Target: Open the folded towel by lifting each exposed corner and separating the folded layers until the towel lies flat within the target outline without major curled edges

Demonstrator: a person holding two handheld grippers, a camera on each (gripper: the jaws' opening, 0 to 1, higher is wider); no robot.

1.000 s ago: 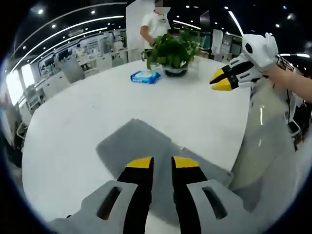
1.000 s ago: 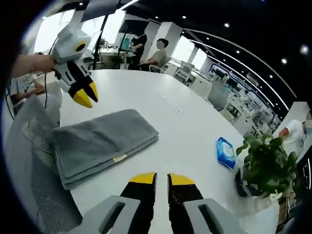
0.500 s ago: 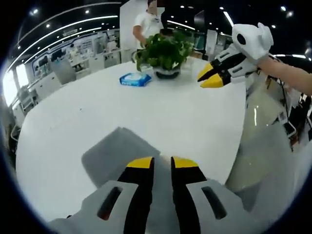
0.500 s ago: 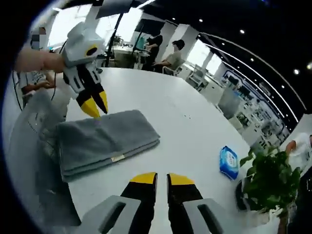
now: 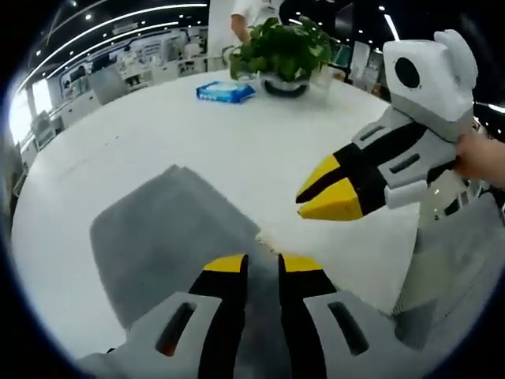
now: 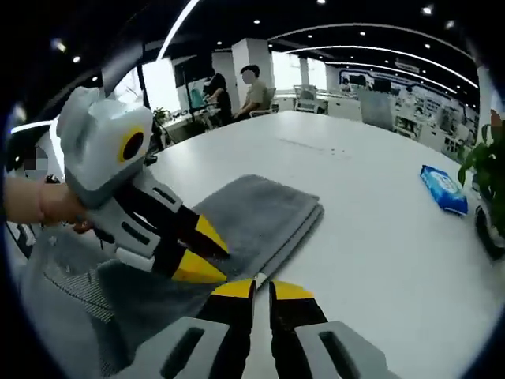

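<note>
So far: the grey towel [image 6: 260, 217] is still lying folded in stacked layers near the edge of the white round table [image 5: 260, 150]; no corner is lifted yet, and no target outline is showing on the table.
Left gripper [image 5: 262, 263]: it is hovering over the towel's near edge, jaws nearly together with a thin gap, holding nothing.
Right gripper [image 6: 261, 289]: it is pointing at the towel's near corner, jaws almost closed and empty.
Both tools: they are crowding the same end of the towel.
Remaining: by my judgement, everything — pinching a corner, peeling the layers, spreading it flat.
Labels: a small tag [image 5: 267, 237] is sitting on the towel's edge, its writing too small to read.
Wet wipes pack [image 5: 226, 91]: its print is blurring beyond reading, beside the potted plant [image 5: 284, 49].
</note>
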